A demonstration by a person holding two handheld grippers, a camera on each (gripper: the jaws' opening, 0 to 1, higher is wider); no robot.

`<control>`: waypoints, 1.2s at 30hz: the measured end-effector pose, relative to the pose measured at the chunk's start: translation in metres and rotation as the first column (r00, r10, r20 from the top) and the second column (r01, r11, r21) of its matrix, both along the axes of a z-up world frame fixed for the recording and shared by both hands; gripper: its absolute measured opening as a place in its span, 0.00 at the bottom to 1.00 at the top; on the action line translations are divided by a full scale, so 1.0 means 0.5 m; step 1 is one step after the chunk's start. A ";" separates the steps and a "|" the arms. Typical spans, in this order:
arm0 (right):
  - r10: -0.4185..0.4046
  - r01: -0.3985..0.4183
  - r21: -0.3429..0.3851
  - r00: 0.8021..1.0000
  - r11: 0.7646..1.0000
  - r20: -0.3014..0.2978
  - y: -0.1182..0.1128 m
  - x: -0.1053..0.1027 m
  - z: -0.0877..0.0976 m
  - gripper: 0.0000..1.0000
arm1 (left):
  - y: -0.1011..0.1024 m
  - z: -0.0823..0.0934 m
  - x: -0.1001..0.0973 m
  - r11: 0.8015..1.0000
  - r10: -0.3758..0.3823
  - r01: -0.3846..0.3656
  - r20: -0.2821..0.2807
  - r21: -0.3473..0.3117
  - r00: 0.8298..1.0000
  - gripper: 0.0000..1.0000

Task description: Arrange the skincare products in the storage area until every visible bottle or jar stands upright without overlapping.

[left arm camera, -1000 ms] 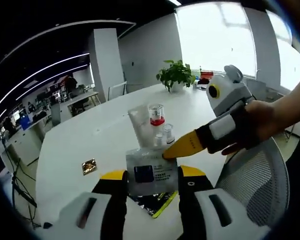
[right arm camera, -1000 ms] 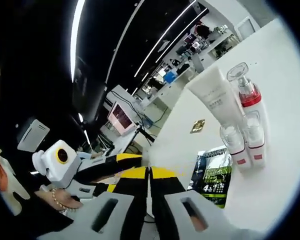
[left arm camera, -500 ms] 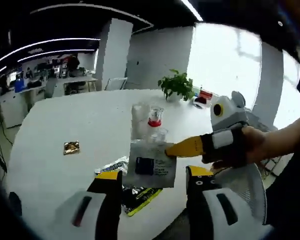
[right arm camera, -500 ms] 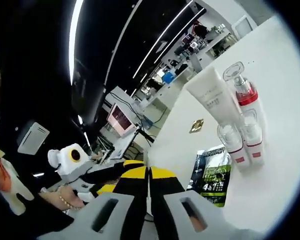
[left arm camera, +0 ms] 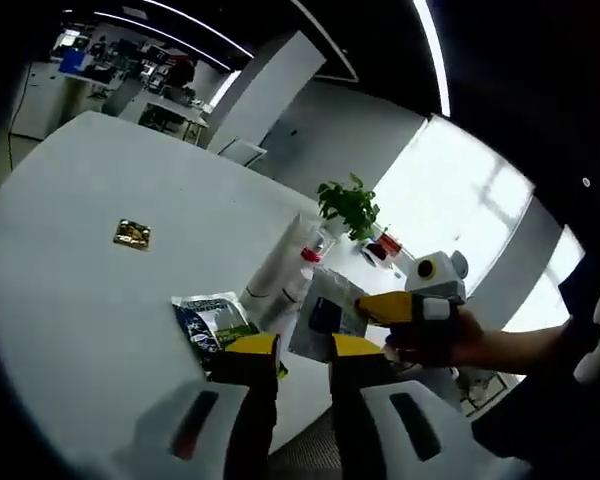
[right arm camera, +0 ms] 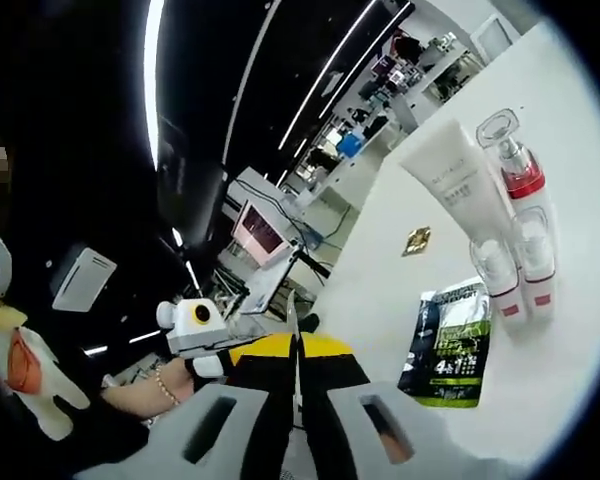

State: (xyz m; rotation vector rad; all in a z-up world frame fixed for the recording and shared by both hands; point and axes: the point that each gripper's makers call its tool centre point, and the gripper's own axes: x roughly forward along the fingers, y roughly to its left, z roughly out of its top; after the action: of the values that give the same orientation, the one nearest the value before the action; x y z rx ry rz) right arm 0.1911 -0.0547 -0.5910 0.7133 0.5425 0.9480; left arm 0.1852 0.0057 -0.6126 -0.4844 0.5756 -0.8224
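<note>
The right gripper [left arm camera: 365,303], at centre right of the left gripper view, pinches a thin grey sachet with a dark label [left arm camera: 325,318] above the white bench [left arm camera: 70,290]. The sachet looks light and floppy, so its stiff edge is the best hold. The left gripper [left arm camera: 302,348] is narrow and empty.

The white table [left arm camera: 70,290] carries a dark sachet [right arm camera: 443,345], standing bottles [right arm camera: 525,240] and a tube [right arm camera: 452,185].
</note>
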 end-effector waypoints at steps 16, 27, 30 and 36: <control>0.132 -0.071 -0.420 0.984 0.905 0.118 0.045 0.009 -0.077 0.01 | 0.040 -0.041 -0.040 0.981 0.156 -0.142 -0.105 0.136 0.982 0.00; 0.260 -0.071 -0.584 0.934 0.808 0.246 0.126 0.012 -0.123 0.01 | 0.097 -0.085 -0.053 0.947 0.245 -0.205 -0.145 0.246 0.959 0.00; 0.274 -0.073 -0.589 0.926 0.804 0.260 0.128 0.018 -0.133 0.01 | 0.108 -0.102 -0.048 0.934 0.235 -0.184 -0.138 0.308 0.962 0.00; 0.345 -0.077 -0.647 0.890 0.759 0.299 0.136 0.018 -0.153 0.01 | 0.108 -0.128 -0.046 0.925 0.216 -0.148 -0.162 0.350 0.963 0.00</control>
State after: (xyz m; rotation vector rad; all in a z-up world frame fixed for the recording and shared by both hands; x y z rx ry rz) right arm 0.2003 0.0133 -0.6674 -0.1611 0.5312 1.0169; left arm 0.1623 0.0598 -0.6768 -0.3014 0.8251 -0.4855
